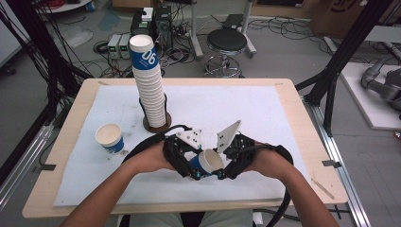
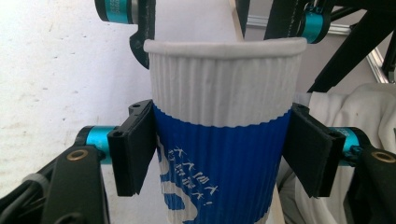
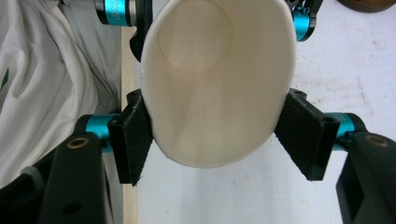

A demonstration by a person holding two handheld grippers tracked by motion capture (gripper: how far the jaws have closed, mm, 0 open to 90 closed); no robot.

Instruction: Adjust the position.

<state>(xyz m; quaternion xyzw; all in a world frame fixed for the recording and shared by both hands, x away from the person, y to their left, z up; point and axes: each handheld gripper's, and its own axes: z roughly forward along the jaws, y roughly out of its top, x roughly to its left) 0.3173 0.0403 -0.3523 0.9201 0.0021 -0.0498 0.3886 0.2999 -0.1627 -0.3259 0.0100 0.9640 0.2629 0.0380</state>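
Note:
A blue and white ribbed paper cup (image 1: 207, 162) hangs on its side above the front middle of the table, held between both hands. My left gripper (image 1: 193, 171) is shut on its blue lower band; in the left gripper view the pads (image 2: 135, 149) press on both sides of the cup (image 2: 224, 93). My right gripper (image 1: 223, 171) is shut on the same cup near its rim. In the right gripper view the cup's open mouth (image 3: 215, 84) faces the camera, squeezed to an oval between the pads (image 3: 301, 135).
A tall, leaning stack of like cups (image 1: 149, 85) stands on a dark round base (image 1: 157, 125) at the table's middle back. One single cup (image 1: 109, 137) stands upright at the left. A white mat (image 1: 265, 109) covers the wooden table (image 1: 302, 123).

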